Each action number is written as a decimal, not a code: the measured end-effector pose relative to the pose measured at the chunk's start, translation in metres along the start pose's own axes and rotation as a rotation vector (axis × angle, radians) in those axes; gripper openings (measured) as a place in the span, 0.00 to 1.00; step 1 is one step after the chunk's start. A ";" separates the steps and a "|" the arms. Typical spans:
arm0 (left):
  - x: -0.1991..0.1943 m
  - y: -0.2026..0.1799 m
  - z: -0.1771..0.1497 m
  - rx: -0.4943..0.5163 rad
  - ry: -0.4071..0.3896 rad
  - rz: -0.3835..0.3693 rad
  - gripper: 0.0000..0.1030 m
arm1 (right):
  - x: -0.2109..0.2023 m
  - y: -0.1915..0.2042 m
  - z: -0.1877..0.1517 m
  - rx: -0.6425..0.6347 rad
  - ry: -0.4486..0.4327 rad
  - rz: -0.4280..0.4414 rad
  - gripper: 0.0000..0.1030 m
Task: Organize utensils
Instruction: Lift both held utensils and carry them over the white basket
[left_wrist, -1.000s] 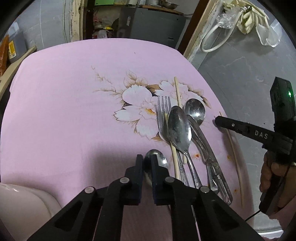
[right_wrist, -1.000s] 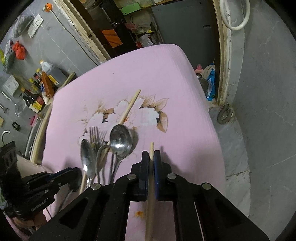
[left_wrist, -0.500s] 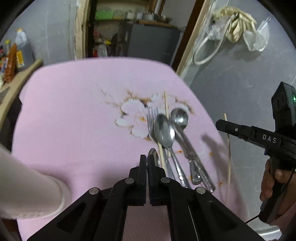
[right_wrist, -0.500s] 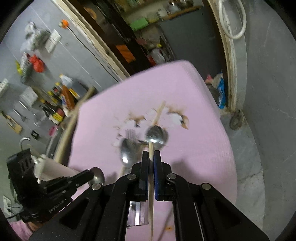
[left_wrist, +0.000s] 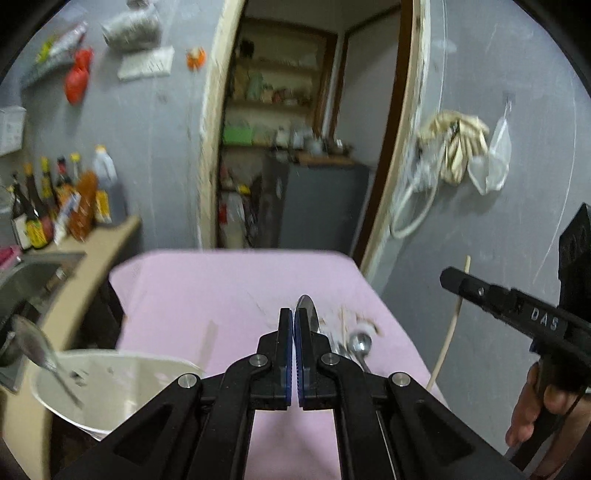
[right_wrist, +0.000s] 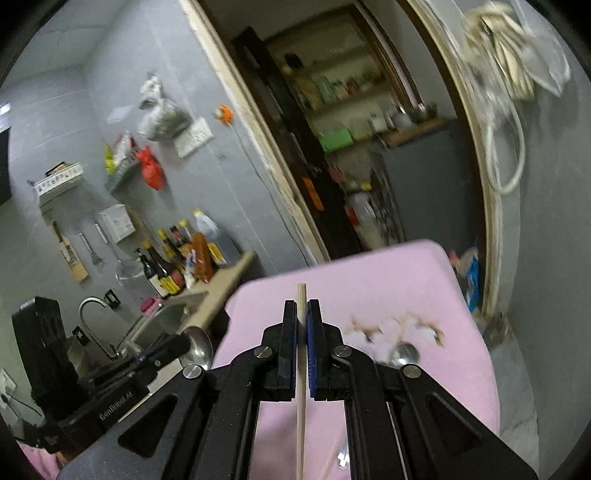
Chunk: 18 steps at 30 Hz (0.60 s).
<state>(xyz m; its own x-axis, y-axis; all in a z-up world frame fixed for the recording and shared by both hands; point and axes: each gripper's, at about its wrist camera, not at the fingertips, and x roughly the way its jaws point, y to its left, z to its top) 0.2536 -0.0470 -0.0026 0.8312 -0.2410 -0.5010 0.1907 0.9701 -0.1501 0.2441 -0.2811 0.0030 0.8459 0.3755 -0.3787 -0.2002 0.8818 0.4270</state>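
Two hand-held grippers appear, each clenched on one utensil. In the left wrist view, the left gripper (left_wrist: 294, 321) occupies the lower centre, its jaws pinched on a metal spoon (left_wrist: 307, 309) whose bowl stands edge-on just above the fingertips. The right gripper (left_wrist: 448, 277) enters from the right edge of that frame, gripping a wooden chopstick (left_wrist: 451, 325) that hangs down past its tip, with a person's hand (left_wrist: 532, 410) on the handle at lower right. In the right wrist view, the same chopstick runs upright between the closed blue pads (right_wrist: 313, 343). The remaining cutlery (left_wrist: 356, 341) lies on the pink floral tablecloth (left_wrist: 207, 295), right of centre. A pale bowl (left_wrist: 122, 384) sits at lower left, holding another spoon (left_wrist: 40, 354). Sauce bottles (left_wrist: 55, 203) stand on the counter, left.
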 end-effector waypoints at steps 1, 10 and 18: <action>-0.006 0.004 0.005 -0.003 -0.018 0.007 0.02 | -0.001 0.008 0.004 -0.007 -0.009 0.007 0.04; -0.056 0.078 0.044 -0.016 -0.151 0.138 0.02 | 0.010 0.093 0.035 -0.064 -0.130 0.119 0.04; -0.076 0.158 0.052 -0.050 -0.223 0.313 0.02 | 0.034 0.156 0.034 -0.114 -0.193 0.179 0.04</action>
<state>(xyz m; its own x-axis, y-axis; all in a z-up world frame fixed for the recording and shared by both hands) 0.2475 0.1258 0.0566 0.9394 0.0841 -0.3323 -0.1112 0.9918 -0.0635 0.2586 -0.1407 0.0847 0.8686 0.4761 -0.1375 -0.3998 0.8371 0.3734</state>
